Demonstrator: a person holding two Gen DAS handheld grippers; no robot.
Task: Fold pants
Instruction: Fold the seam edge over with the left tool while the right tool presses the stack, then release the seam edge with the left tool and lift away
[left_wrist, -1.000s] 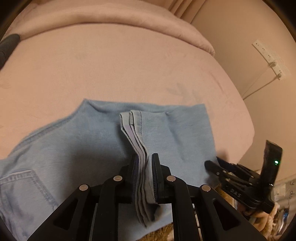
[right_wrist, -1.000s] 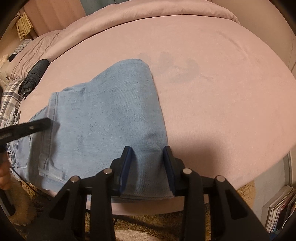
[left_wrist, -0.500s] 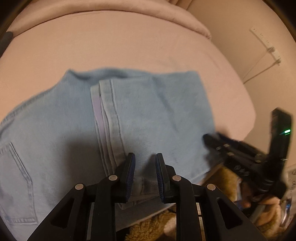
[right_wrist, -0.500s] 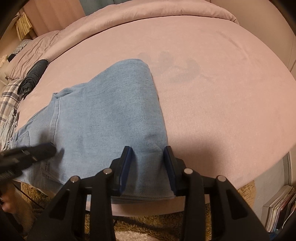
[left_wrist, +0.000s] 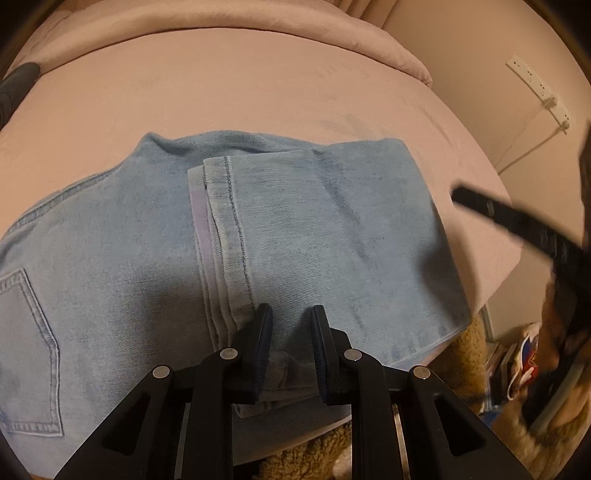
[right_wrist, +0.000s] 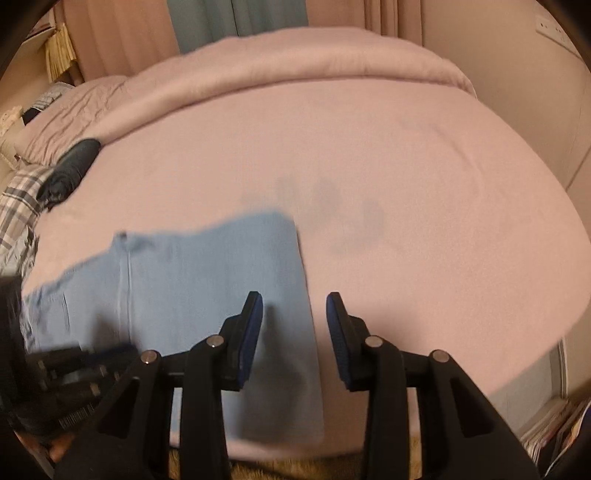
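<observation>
Light blue jeans (left_wrist: 314, 240) lie folded on the pink bed (left_wrist: 258, 96) near its front edge, the leg hems (left_wrist: 218, 206) laid over the seat part and a back pocket (left_wrist: 29, 332) at left. My left gripper (left_wrist: 290, 317) is open and empty just above the jeans' near edge. My right gripper (right_wrist: 293, 310) is open and empty above the jeans' (right_wrist: 207, 280) right edge; it shows blurred in the left wrist view (left_wrist: 517, 221).
A dark rolled item (right_wrist: 70, 173) and a plaid cloth (right_wrist: 18, 206) lie at the bed's far left. A folded pink duvet (right_wrist: 295, 62) lies across the back. A wall outlet strip (left_wrist: 539, 88) with a cord is at right. A shaggy rug (left_wrist: 317, 454) lies below.
My left gripper let go of the leg hems, which now lie flat on the jeans, and it drew back. My right gripper lifted up and away from the jeans' right edge.
</observation>
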